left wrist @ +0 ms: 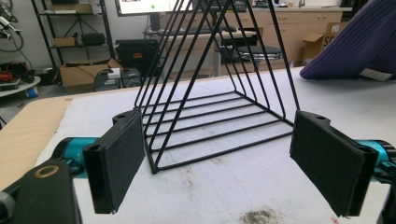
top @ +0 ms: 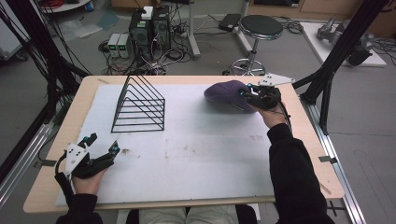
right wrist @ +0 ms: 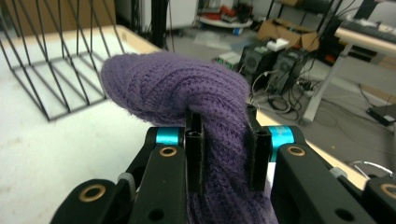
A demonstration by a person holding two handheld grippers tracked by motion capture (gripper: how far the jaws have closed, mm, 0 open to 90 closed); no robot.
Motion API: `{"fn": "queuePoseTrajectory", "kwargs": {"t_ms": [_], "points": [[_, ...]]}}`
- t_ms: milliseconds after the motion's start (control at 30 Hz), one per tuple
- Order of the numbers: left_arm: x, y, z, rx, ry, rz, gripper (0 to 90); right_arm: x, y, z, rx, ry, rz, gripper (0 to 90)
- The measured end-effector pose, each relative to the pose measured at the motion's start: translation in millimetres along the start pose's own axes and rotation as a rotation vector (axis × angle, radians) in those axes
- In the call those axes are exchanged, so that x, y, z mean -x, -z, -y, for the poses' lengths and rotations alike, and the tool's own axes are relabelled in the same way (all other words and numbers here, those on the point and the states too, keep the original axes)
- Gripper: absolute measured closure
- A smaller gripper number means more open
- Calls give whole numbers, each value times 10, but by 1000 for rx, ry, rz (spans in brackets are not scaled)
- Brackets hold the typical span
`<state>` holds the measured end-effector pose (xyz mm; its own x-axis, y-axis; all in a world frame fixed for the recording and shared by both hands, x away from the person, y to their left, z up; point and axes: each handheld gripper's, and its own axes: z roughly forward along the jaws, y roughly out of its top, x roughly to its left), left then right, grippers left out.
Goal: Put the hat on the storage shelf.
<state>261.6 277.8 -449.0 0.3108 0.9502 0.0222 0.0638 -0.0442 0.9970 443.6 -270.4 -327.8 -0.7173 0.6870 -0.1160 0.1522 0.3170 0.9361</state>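
The right gripper (top: 246, 92) is at the far right part of the worktop (top: 299, 154), and its jaws are closed tight on a purple knitted cloth (top: 226, 92). In the right gripper view the cloth (right wrist: 177, 88) is squeezed between the two black pads (right wrist: 195, 154) and bulges out above them in a thick roll; more of it hangs down below the jaws. From the high view I cannot tell if the far end of the cloth touches the white mat (top: 201, 144) or is just above it.

The left gripper (top: 102, 145) rests at the near left corner of the mat, in the person's left hand (top: 86, 179). Its jaws are wide open w/ nothing between them; in the left gripper view the pads (left wrist: 119, 156) stand well apart.

A black wire rack (top: 138, 105), triangle-shaped, stands upright on the mat at the far left, approx. between the two grippers but nearer to the left side. The left gripper view looks straight at the rack (left wrist: 215, 93), w/ the purple cloth (left wrist: 359, 44) behind it at the right. The mat has some brown dirt marks near its middle.
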Motion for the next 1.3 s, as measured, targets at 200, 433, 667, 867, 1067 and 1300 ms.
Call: {"fn": "queuePoseTrajectory", "kwargs": {"t_ms": [200,433,667,867,1067,1300], "points": [[5,-1,-1,0,2,2,183,-45,128,-150,69,-25,-7,742],[7,-1,-5,2,3,5,182,-137,221,-392,136,-66,-43,737],[5,-6,-15,13,11,15,181,-343,281,-670,201,-71,-118,734],[-3,2,-44,24,13,18,180,-458,258,-809,220,-88,-153,730],[1,7,-78,39,17,25,177,-532,273,-876,271,-114,-182,731],[40,-16,-151,63,10,54,156,-656,326,-1004,318,-137,-235,727]]}}
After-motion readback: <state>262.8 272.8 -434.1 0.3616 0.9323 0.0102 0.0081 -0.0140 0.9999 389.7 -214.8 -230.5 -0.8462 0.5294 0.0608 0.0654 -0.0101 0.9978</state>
